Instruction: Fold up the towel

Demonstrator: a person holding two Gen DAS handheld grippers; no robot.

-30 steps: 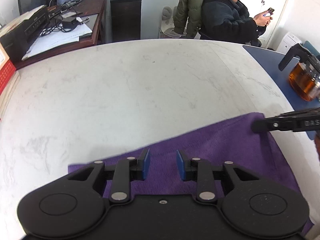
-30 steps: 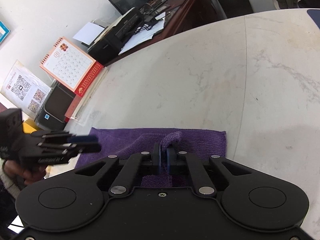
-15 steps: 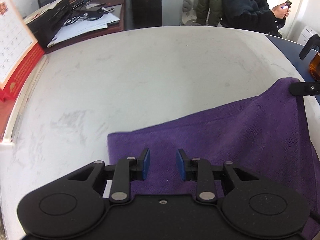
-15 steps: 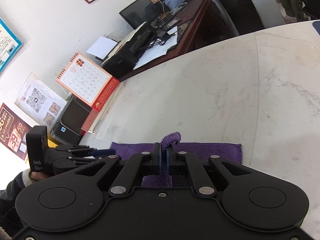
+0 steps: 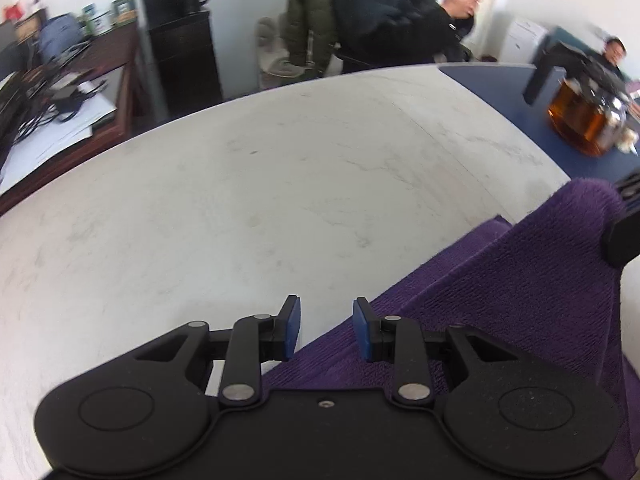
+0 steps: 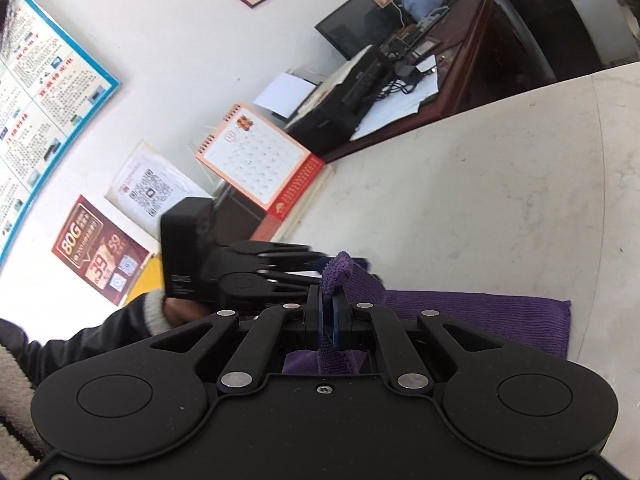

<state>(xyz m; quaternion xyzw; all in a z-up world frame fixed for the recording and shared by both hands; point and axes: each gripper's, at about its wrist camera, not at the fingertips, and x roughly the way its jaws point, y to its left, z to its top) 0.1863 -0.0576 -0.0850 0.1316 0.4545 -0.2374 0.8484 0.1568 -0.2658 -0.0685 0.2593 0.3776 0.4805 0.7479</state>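
The right gripper is pinching the purple towel tight, lifting a corner off the counter. The left gripper is hovering part-open, holding nothing, over the towel's edge. Since a second ago, that corner is hanging higher.

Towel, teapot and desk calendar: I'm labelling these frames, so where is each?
towel (image 5: 520,300): left wrist view, on the lifted purple fabric.
teapot (image 5: 580,124): left wrist view, on its amber glass body.
desk calendar (image 6: 256,164): right wrist view, on the white date grid.

Both wrist cams close, sharing towel (tabletop).
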